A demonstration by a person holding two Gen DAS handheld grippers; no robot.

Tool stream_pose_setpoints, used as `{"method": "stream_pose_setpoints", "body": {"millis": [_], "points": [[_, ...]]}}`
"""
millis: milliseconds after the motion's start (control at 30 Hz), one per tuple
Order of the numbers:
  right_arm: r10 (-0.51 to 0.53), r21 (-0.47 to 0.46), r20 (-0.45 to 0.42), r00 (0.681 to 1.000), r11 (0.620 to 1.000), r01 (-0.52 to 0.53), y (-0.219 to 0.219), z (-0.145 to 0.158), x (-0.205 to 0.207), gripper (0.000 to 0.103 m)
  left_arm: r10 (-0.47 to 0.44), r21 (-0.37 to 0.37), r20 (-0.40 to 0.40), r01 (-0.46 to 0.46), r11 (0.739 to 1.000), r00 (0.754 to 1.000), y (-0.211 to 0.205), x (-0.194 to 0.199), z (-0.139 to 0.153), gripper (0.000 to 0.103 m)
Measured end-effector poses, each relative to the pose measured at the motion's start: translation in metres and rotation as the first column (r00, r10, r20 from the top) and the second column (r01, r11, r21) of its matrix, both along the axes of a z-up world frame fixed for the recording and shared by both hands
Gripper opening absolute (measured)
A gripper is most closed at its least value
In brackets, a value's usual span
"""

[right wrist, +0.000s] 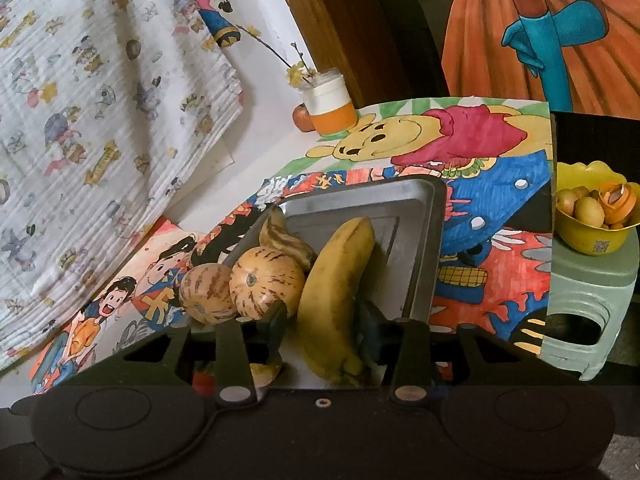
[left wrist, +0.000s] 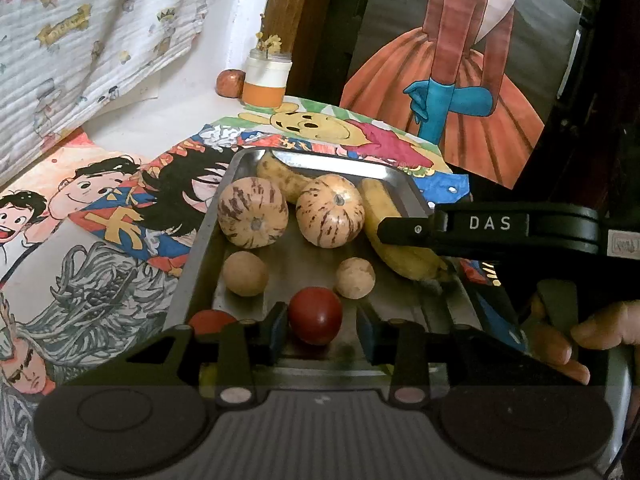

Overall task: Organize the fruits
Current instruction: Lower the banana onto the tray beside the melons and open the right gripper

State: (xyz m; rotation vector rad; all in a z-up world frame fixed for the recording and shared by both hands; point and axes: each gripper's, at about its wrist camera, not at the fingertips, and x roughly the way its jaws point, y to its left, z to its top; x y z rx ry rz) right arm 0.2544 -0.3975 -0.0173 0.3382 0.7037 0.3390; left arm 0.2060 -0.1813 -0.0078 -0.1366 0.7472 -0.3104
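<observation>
A metal tray [left wrist: 200, 240] holds two striped melons [left wrist: 253, 218] [left wrist: 330, 211], a banana [left wrist: 380, 216], a spotted banana [left wrist: 280, 176], two small brown fruits [left wrist: 245, 273] [left wrist: 355, 278] and two red tomatoes [left wrist: 315, 315] [left wrist: 210, 320]. My left gripper [left wrist: 322, 330] is open, its jaws on either side of the near tomato without touching it. My right gripper [right wrist: 322, 334] is open around the lower part of the banana [right wrist: 332, 292] in the tray [right wrist: 420, 240]; it shows as a black arm [left wrist: 500, 228] in the left wrist view. The melons [right wrist: 264, 282] lie left of it.
Colourful cartoon drawings [left wrist: 100, 220] cover the table. A jar with an orange base [left wrist: 266, 80] and a small apple [left wrist: 230, 82] stand at the back. A yellow bowl of fruit [right wrist: 592, 216] sits on a green stool [right wrist: 588, 300] at the right. Patterned cloth [right wrist: 80, 120] hangs at the left.
</observation>
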Motion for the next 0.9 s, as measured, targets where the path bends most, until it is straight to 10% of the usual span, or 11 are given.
{"method": "stream_pose_setpoints", "body": {"millis": [900], "points": [[-0.028,0.012,0.053,0.998,1.0,0.027,-0.008,0.025,-0.029,0.089,0.112,0.004,0.113,-0.114,0.994,0.987,0.018,-0.025,0.03,0.091]]}}
